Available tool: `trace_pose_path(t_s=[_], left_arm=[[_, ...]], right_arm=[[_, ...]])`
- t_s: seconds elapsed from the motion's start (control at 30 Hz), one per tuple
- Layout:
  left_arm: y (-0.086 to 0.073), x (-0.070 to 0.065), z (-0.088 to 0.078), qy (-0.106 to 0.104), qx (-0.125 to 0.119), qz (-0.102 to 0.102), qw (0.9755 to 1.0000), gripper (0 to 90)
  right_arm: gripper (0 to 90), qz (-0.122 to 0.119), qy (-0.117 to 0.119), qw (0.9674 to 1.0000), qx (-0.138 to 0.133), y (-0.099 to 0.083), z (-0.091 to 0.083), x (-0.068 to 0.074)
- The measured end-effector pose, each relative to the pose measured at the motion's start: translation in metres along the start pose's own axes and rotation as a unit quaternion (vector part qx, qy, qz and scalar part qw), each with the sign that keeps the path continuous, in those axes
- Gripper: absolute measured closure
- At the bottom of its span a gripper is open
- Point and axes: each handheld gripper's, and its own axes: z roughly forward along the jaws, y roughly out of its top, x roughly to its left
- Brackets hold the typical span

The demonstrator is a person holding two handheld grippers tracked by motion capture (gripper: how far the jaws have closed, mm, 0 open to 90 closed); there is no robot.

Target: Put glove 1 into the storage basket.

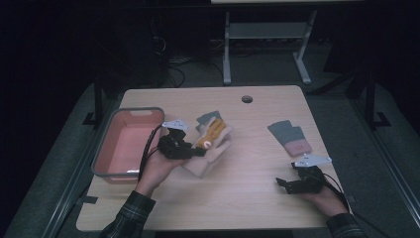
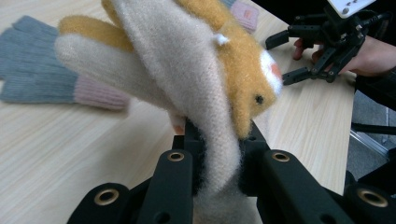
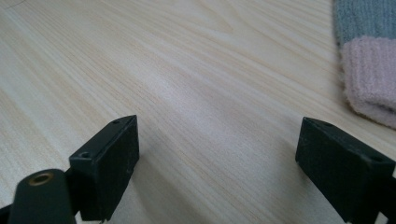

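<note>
My left gripper (image 1: 198, 148) is clamped on a cream-and-orange fuzzy glove (image 1: 210, 144), lifted just right of the pink bin (image 1: 106, 148), whose rim runs along the table's (image 1: 247, 198) left edge. My right gripper (image 1: 287, 184) rests near the right edge with jaws spread wide and nothing between them. A grey glove with a pink cuff (image 1: 292, 136) lies beyond it. Bare wood lies between both grippers and toward the near edge. I can read no writing anywhere.
</note>
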Motion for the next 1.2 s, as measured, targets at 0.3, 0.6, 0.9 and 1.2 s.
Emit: trace_pose_path(t_s=[0.3, 0.6, 0.9, 1.2], left_arm=[[0.001, 0.008, -0.017, 0.016, -0.004, -0.004, 0.9999, 78.4], [-0.003, 0.021, -0.038, 0.039, -0.015, -0.02, 0.9989, 78.4], [-0.009, 0.036, -0.061, 0.071, -0.025, -0.04, 0.9963, 78.5], [-0.017, 0.05, -0.082, 0.091, -0.035, -0.058, 0.9935, 78.5]], right_arm=[[12.9, -0.001, 0.0, 1.0, 0.0, 0.0, 0.0, 0.0], [12.9, -0.001, 0.0, 1.0, 0.0, 0.0, 0.0, 0.0], [12.9, -0.001, 0.0, 1.0, 0.0, 0.0, 0.0, 0.0], [12.9, 0.0, 0.0, 1.0, 0.0, 0.0, 0.0, 0.0]])
